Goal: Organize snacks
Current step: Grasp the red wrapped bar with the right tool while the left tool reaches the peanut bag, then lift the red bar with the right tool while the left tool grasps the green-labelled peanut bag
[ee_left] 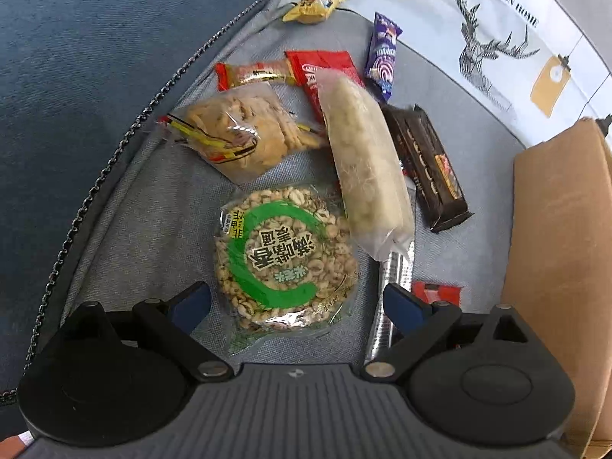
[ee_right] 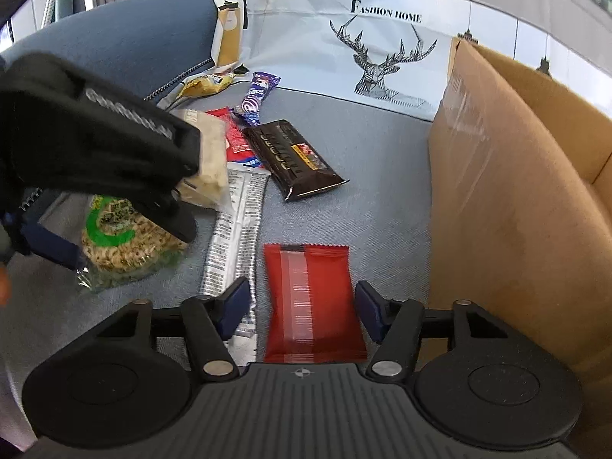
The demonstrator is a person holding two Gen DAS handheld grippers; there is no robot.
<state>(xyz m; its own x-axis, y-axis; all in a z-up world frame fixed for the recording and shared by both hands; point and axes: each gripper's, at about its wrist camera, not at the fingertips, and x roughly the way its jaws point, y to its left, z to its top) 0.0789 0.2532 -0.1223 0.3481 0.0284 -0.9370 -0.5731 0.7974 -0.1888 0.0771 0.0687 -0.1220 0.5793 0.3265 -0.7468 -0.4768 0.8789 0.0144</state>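
Snacks lie scattered on a grey cushion [ee_left: 153, 210], with a cardboard box [ee_right: 508, 206] standing at the right edge.

The left gripper [ee_left: 296, 302] points steeply down over a round puffed-grain cake [ee_left: 285, 260] with a green ring on its wrapper; its jaws are spread wide on either side of the cake, not pressing it. Above the cake sit a clear bag of crackers [ee_left: 244, 130] and, to its right, a long pale rice bar [ee_left: 367, 160]. Next come a dark chocolate pack [ee_left: 428, 168] and a purple candy [ee_left: 382, 57].

The right gripper [ee_right: 302, 306] hovers over a red packet [ee_right: 311, 298] lying flat near the box; its jaws stand apart on both sides, with a gap to each edge. A silver wrapper [ee_right: 237, 244] lies just left of it.
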